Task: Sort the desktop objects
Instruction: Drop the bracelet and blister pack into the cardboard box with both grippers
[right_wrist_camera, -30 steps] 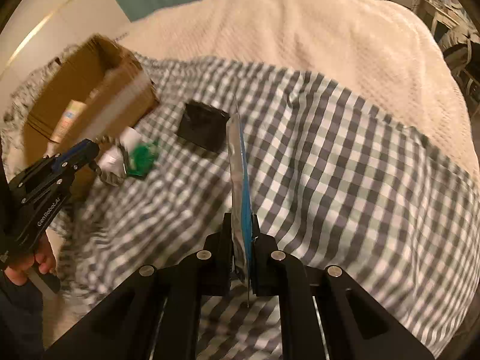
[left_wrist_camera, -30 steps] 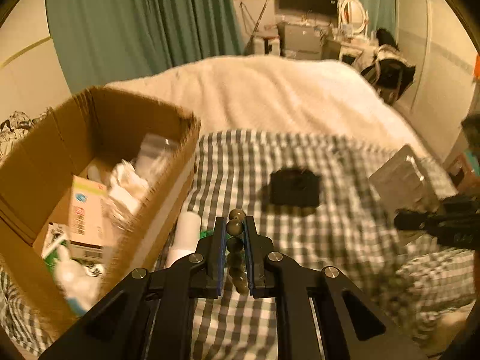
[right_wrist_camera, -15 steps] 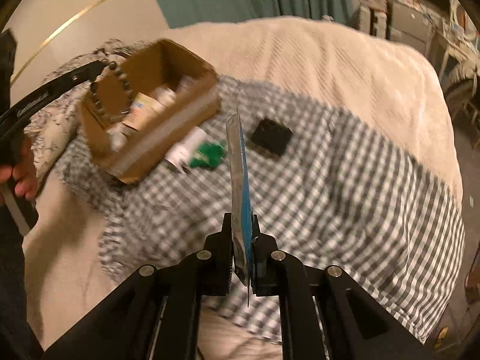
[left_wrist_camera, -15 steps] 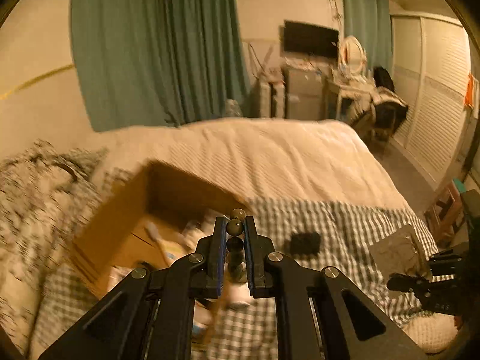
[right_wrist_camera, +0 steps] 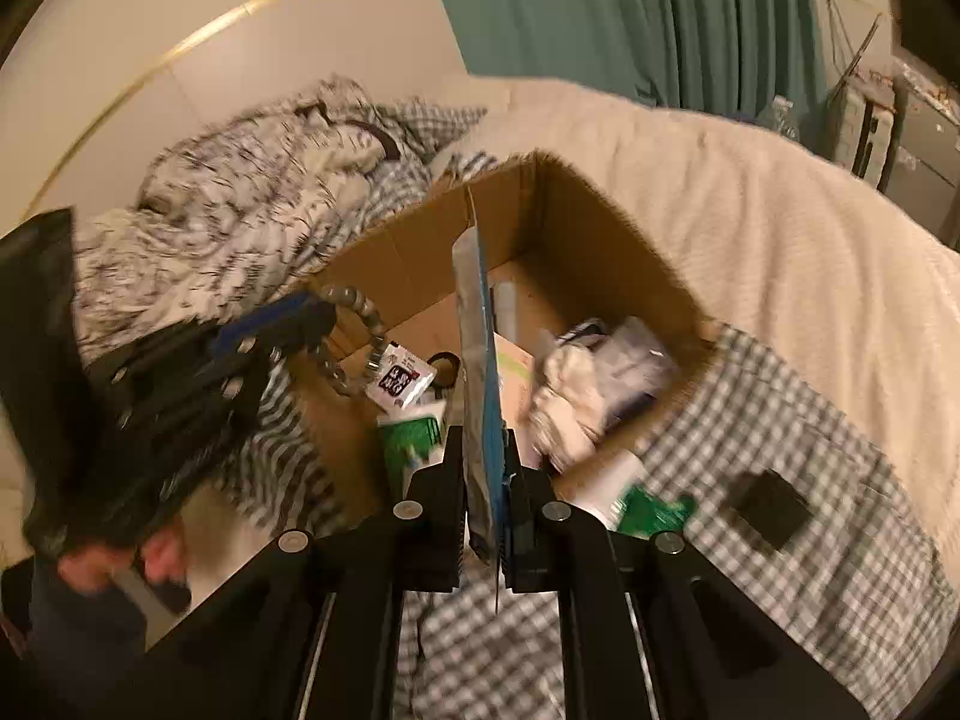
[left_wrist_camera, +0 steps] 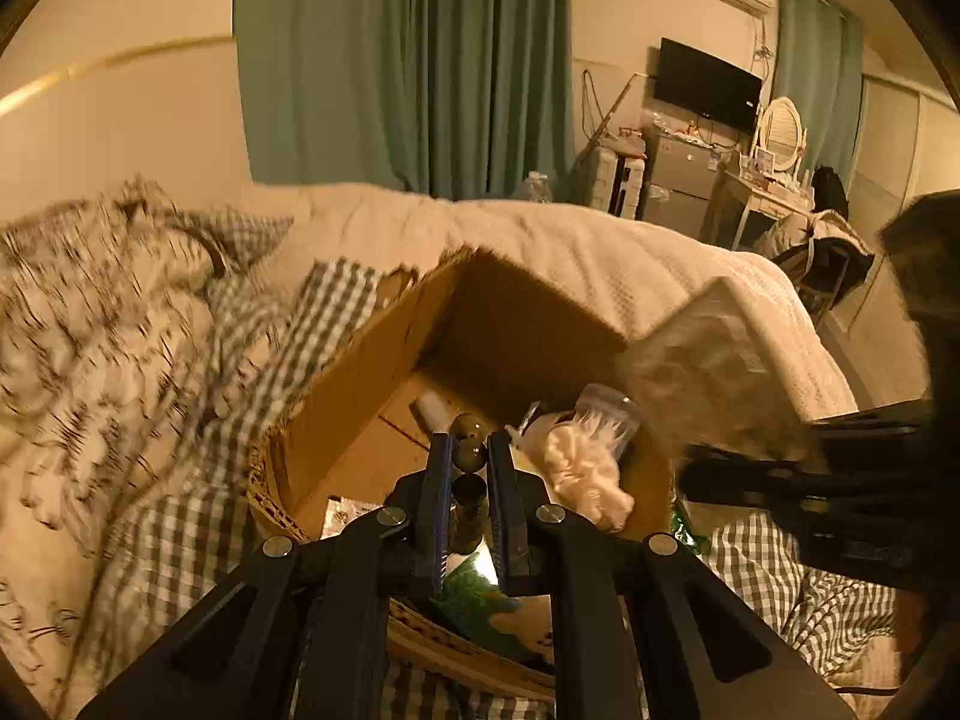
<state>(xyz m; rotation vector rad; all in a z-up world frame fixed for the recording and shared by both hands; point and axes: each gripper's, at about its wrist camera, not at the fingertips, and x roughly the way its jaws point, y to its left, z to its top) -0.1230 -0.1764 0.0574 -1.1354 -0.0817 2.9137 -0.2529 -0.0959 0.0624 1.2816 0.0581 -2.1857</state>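
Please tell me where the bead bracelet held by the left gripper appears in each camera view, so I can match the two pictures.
Left wrist view: the dark round-bead bracelet sits low centre, clamped between the gripper's fingers.
Right wrist view: it hangs as a loop at centre-left.
Shared landmark: the open brown cardboard box.

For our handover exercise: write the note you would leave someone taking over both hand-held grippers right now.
Left hand-held gripper: shut on a grey bead bracelet, over the open brown cardboard box.
Right hand-held gripper: shut on a flat blue-edged plastic packet, also at the box.
Done: several items lie in the box.
Left: drop both, then collect the black square object and the white tube with green cap from the checked cloth.
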